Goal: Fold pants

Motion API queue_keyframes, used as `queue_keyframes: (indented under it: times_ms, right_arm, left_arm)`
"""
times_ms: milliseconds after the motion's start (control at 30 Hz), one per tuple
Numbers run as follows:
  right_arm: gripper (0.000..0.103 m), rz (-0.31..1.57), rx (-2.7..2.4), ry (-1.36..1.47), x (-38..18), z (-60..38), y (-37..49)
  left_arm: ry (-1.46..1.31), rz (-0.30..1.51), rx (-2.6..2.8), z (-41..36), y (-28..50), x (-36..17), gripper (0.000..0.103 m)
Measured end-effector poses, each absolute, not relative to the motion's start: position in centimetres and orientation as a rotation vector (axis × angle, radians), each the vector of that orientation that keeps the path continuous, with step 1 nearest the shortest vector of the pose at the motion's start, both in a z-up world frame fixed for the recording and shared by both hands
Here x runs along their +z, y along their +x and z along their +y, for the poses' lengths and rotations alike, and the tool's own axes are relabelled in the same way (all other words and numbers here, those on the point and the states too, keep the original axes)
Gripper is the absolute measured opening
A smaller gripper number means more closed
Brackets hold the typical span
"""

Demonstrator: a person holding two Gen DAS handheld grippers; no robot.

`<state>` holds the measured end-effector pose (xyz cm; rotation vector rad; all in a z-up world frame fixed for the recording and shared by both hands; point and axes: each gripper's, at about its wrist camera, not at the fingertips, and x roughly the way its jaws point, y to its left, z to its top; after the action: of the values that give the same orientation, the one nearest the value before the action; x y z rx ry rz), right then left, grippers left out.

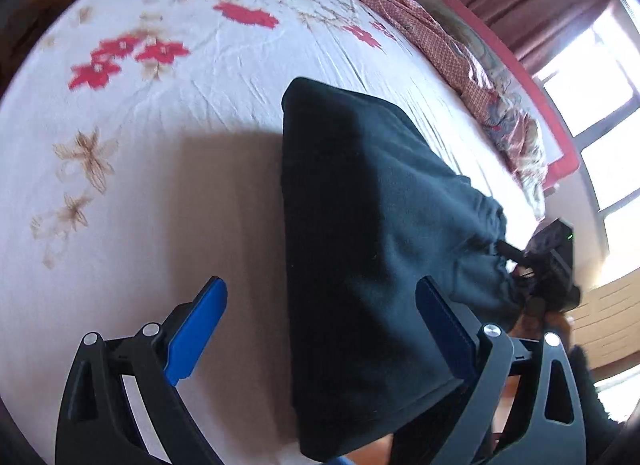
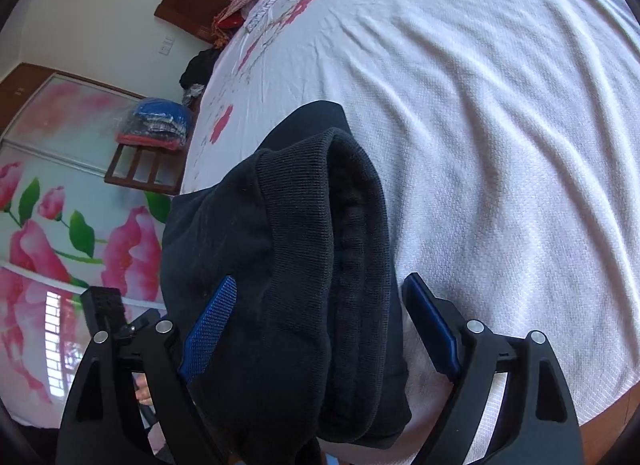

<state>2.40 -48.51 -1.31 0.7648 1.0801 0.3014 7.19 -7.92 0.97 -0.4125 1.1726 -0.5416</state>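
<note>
Dark folded pants [image 1: 360, 233] lie on the white floral bed sheet [image 1: 160, 169], reaching to the near edge. My left gripper [image 1: 322, 329] is open, its blue pads [image 1: 196, 333] on either side of the near end of the pants. In the right wrist view the pants [image 2: 296, 265] show a ribbed cuff between the jaws. My right gripper [image 2: 320, 321] is open, its blue pads [image 2: 208, 329] spread either side of the cloth. The right gripper also shows in the left wrist view [image 1: 548, 265], at the gathered waistband end.
A patterned red blanket [image 1: 440, 37] lies bunched along the bed's far side. A window [image 1: 592, 105] with brown curtains is beyond. In the right wrist view a wooden side table with bagged clothes [image 2: 160, 125] and a floral wardrobe door [image 2: 60, 225] stand left of the bed.
</note>
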Motion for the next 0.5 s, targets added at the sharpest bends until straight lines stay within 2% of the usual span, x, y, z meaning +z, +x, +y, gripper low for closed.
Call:
queue_keyframes:
  times_ms: [200, 500]
  right_arm:
    - [0.085, 1.084, 0.378, 0.723, -0.8, -47.4, 2.3]
    - [0.086, 1.097, 0.422, 0.696, -0.8, -47.2, 2.8]
  left_arm:
    - [-0.665, 1.243, -0.669, -7.9, 8.4, -1.2, 0.096]
    - [-0.796, 1.31, -0.733, -11.1, 9.3, -4.3, 0.097]
